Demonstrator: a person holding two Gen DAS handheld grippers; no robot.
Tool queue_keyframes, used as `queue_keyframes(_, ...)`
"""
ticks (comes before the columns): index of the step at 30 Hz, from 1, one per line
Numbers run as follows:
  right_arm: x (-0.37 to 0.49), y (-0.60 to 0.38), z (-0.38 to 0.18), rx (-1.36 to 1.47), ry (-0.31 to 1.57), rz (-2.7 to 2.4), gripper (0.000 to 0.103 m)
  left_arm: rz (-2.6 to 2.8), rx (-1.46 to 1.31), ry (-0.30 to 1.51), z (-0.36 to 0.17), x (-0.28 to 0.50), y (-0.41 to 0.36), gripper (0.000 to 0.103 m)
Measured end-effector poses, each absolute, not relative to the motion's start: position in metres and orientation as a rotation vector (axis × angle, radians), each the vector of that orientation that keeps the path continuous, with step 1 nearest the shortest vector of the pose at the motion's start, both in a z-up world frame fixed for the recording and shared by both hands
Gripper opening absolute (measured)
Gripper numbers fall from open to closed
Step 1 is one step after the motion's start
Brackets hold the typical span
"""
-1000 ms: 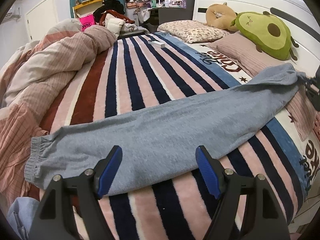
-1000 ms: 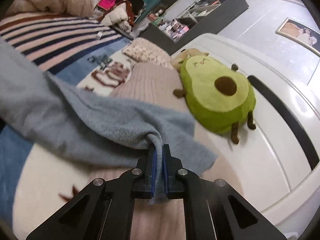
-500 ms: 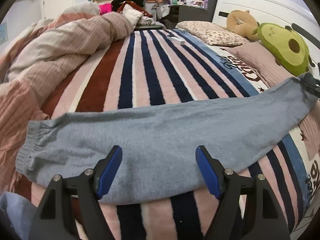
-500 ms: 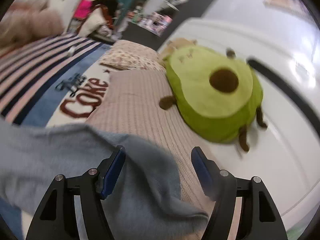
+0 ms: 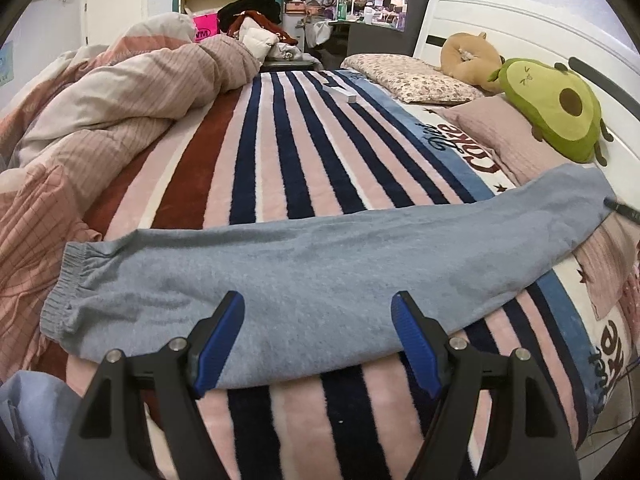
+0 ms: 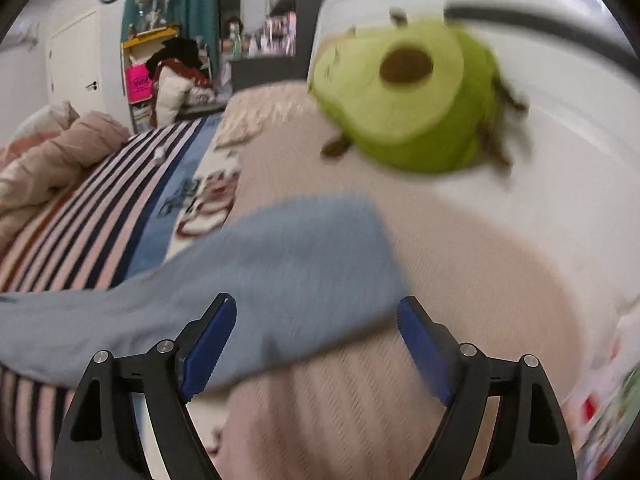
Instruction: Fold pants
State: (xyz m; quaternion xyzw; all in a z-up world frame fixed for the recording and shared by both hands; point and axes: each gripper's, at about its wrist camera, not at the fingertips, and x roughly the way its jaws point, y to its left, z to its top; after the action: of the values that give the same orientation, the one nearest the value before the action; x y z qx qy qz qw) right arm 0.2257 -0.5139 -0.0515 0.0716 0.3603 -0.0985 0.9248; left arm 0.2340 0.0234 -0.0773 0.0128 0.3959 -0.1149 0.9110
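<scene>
1. Released a moment ago, the grey pants are now lying free at their far end – the right gripper, which was pinching that end shut, has just been opening its jaws wide and is holding nothing, though the loose fabric is showing between its fingers without the pads pressing on it.
2. That likely means the laying-out step is ending: the garment is stretched flat and ready for a first fold.
3. The pants are resting on the striped blanket, doubled leg on leg into one long band. Their long axis is running crosswise to the stripes, from the elastic-gathered end near the bunched duvet to the other end lying on the pink pillow.
4. The left gripper is hovering over the near edge at mid-length – jaws wide apart, gripping nothing.
5. Beyond that, the avocado plush is leaning against the white headboard, just past the pants' far end; the right wrist view is blurring it.
</scene>
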Motion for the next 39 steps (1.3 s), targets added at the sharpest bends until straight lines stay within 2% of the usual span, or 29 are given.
queue_keyframes(6,0.256,-0.511,-0.065,0.133,0.710,-0.238,0.080,-0.236,0.017,0.819,-0.080,0.235,0.024,0.072)
queue_keyframes(8,0.262,-0.512,-0.067,0.144,0.706,-0.239,0.075,-0.232,0.011,0.820,-0.083,0.237,0.025,0.072)
queue_keyframes(9,0.274,-0.507,-0.073,0.082,0.707,-0.255,0.060,-0.227,0.007,0.823,-0.085,0.238,0.026,0.072)
queue_keyframes(10,0.280,-0.504,-0.076,0.020,0.712,-0.262,0.039,-0.225,0.002,0.825,-0.086,0.238,0.027,0.072)
queue_keyframes(13,0.284,-0.498,-0.078,-0.010,0.710,-0.250,0.010,-0.223,-0.012,0.829,-0.087,0.239,0.031,0.072)
queue_keyframes(21,0.277,-0.434,-0.040,-0.110,0.621,-0.136,0.006,-0.221,-0.021,0.774,-0.070,0.229,0.044,0.072)
queue_keyframes(24,0.281,-0.378,-0.012,-0.138,0.591,-0.021,0.006,-0.214,-0.033,0.748,-0.061,0.225,0.053,0.072)
queue_keyframes(30,0.298,-0.305,0.001,-0.159,0.568,0.117,0.006,-0.184,-0.067,0.704,-0.045,0.214,0.080,0.072)
queue_keyframes(34,0.312,-0.246,-0.018,-0.130,0.599,0.250,0.006,-0.192,-0.099,0.695,-0.042,0.209,0.090,0.072)
queue_keyframes(39,0.318,-0.184,-0.092,-0.134,0.760,0.407,0.006,-0.208,-0.096,0.702,-0.044,0.208,0.087,0.072)
